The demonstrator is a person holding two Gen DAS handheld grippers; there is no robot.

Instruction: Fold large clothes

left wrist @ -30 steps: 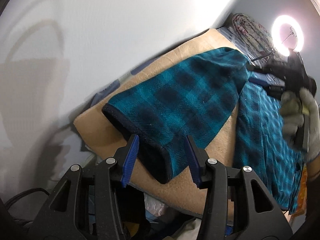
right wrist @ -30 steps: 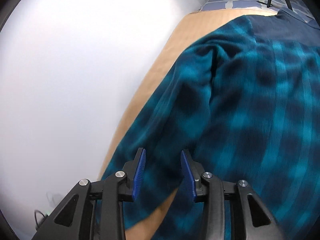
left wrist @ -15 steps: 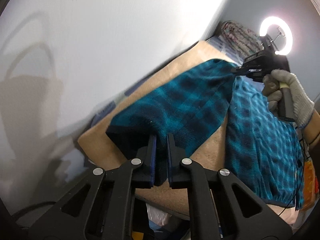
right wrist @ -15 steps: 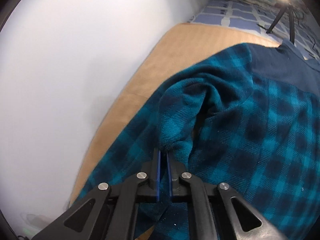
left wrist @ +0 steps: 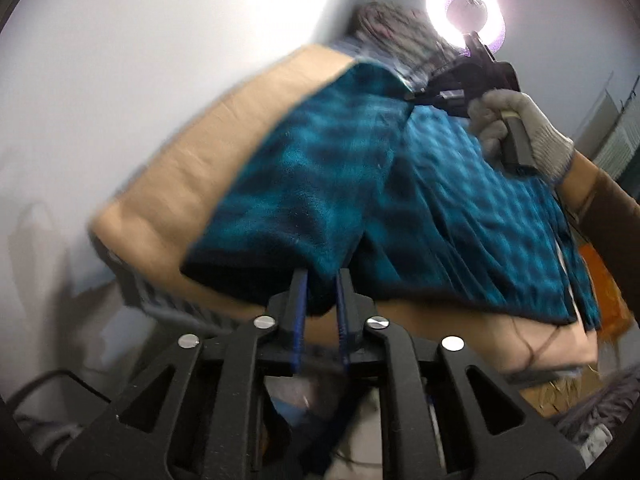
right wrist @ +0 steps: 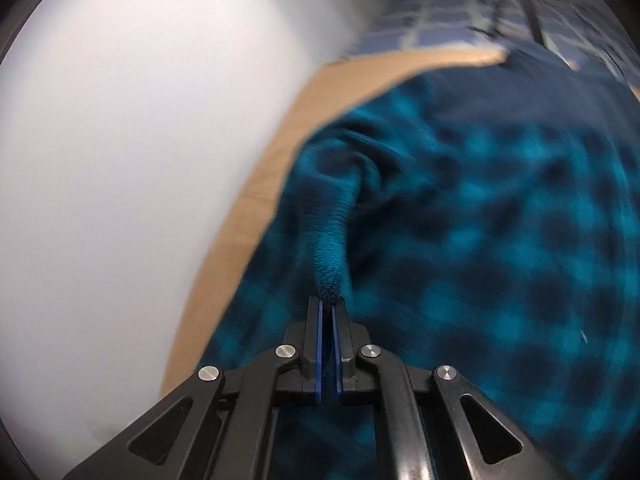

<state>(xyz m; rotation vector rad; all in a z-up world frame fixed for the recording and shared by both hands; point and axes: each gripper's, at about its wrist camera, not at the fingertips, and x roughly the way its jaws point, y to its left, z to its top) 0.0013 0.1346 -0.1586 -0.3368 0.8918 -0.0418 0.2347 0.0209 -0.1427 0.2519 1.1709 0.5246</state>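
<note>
One teal-and-black plaid fleece garment (left wrist: 328,184) is spread on a tan pad (left wrist: 224,120) against a white wall (left wrist: 140,32), with two grippers on it. The left gripper (left wrist: 322,280), angled down, is easing open, the near dark hem between its blue pads. The right gripper (right wrist: 329,304), in a gloved hand (left wrist: 520,128), is clamped on a raised fold.

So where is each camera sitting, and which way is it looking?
Left wrist: on the left gripper, looking down its fingers at the plaid garment; gloved hand with the right gripper in view.
Right wrist: on the right gripper, pinching a garment fold; only its fingers show.
Shared: the garment, tan mat.
</note>
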